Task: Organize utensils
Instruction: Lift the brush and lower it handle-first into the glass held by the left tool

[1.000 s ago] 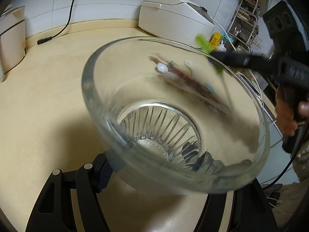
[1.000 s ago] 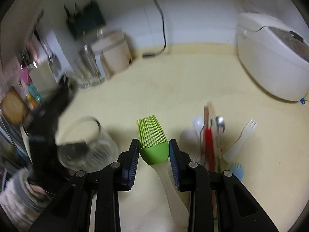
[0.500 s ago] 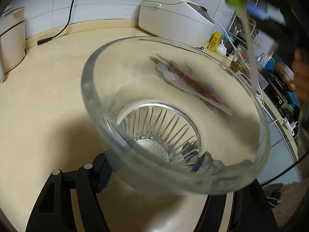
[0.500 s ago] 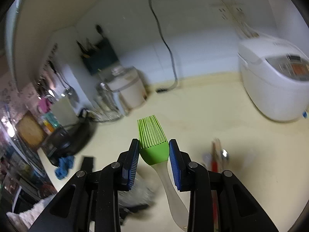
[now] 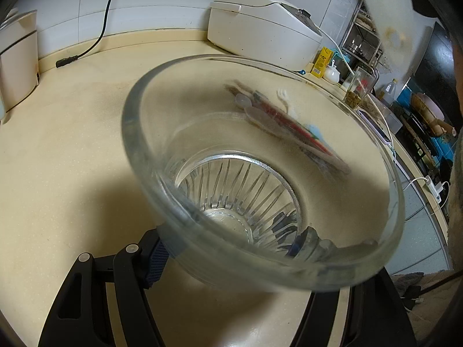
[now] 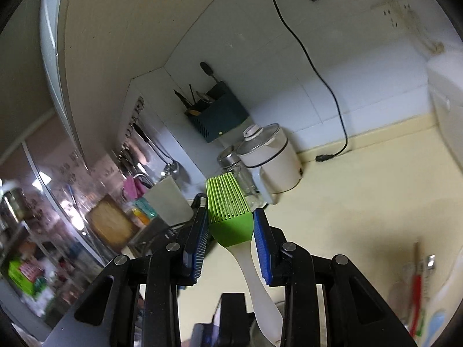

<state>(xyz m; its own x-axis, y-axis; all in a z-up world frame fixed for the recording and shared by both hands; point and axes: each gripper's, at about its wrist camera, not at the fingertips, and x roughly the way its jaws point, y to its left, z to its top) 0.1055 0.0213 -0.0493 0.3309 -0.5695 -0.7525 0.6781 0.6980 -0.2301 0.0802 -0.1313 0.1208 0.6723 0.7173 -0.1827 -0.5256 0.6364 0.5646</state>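
R gripper is clamping the green silicone brush, lifting it high w/ handle hanging. L gripper is gripping the glass jar near-centre on the counter. Next: lowering handle-first into jar.

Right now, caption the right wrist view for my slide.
Right gripper jaws clamp a green silicone basting brush above the cream countertop.

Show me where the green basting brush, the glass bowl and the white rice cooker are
green basting brush [image 6: 231, 228]: right wrist view, on its green head between the fingers.
glass bowl [image 5: 136, 133]: left wrist view, on its left rim.
white rice cooker [image 5: 254, 26]: left wrist view, on its front wall.
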